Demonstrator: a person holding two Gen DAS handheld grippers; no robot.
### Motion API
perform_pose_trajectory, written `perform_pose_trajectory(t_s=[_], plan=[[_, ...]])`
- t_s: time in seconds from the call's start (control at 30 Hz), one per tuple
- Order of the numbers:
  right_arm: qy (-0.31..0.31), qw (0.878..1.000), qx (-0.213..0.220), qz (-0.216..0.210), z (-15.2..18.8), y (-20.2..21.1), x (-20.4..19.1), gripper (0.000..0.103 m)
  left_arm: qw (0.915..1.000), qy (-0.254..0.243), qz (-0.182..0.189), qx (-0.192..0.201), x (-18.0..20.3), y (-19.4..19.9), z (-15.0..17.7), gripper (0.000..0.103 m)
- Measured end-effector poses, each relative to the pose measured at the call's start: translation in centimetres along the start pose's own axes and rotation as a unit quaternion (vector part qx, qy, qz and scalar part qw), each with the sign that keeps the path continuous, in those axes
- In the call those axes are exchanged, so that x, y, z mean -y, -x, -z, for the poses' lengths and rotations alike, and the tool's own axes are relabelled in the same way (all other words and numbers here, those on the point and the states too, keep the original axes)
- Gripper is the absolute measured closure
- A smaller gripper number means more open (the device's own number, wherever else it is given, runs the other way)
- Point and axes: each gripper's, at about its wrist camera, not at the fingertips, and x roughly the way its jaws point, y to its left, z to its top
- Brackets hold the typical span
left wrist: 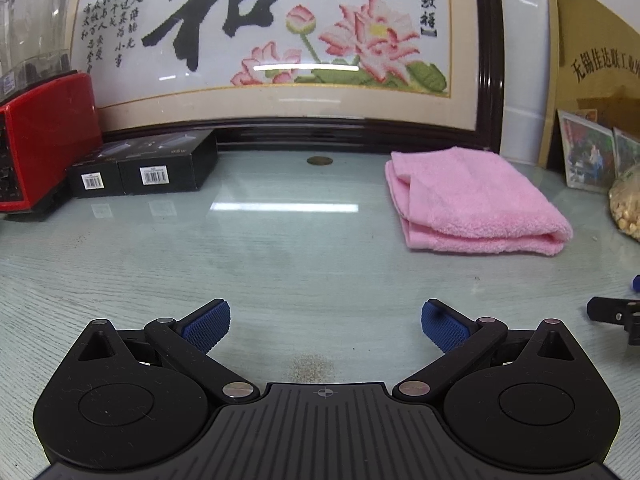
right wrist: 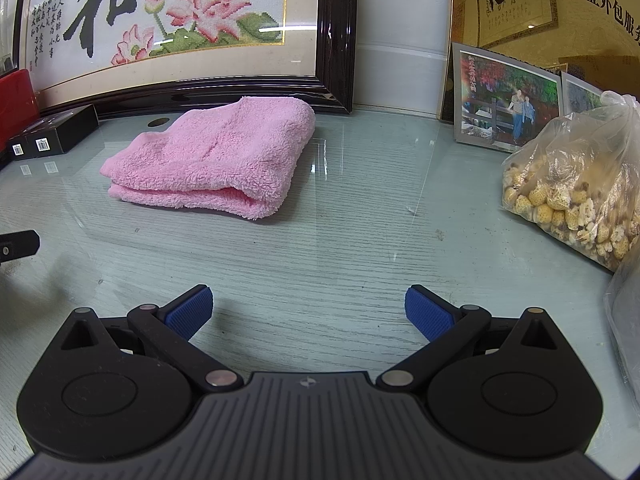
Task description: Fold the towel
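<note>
A pink towel [left wrist: 472, 200] lies folded into a thick rectangle on the glass-topped table [left wrist: 280, 248], far right in the left wrist view and left of centre in the right wrist view [right wrist: 216, 156]. My left gripper [left wrist: 325, 322] is open and empty, low over the table, well short of the towel and to its left. My right gripper [right wrist: 308, 312] is open and empty, short of the towel and to its right. A black part of the right gripper [left wrist: 616, 314] shows at the right edge of the left wrist view.
A large framed embroidery [left wrist: 280, 40] leans at the back. Black boxes [left wrist: 148, 170] and a red appliance [left wrist: 44, 136] stand at the left. A plastic bag of dried pods [right wrist: 576, 184], photos [right wrist: 508, 100] and a gold plaque [right wrist: 548, 12] stand at the right.
</note>
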Motion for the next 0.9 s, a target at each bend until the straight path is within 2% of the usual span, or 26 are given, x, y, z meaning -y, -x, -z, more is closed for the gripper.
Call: perform_pose_trajectory(t_s=[0.5, 0.9], plan=[[0.0, 1.0, 0.0, 0.0, -0.1, 0.0, 0.0, 0.0, 0.9978, -0.004, -0.04, 0.053, 0.3, 1.6, 0.0, 0.0], [0.0, 1.0, 0.0, 0.0, -0.1, 0.0, 0.0, 0.0, 0.9965, -0.007, -0.052, 0.065, 0.5, 2.0, 0.0, 0.0]])
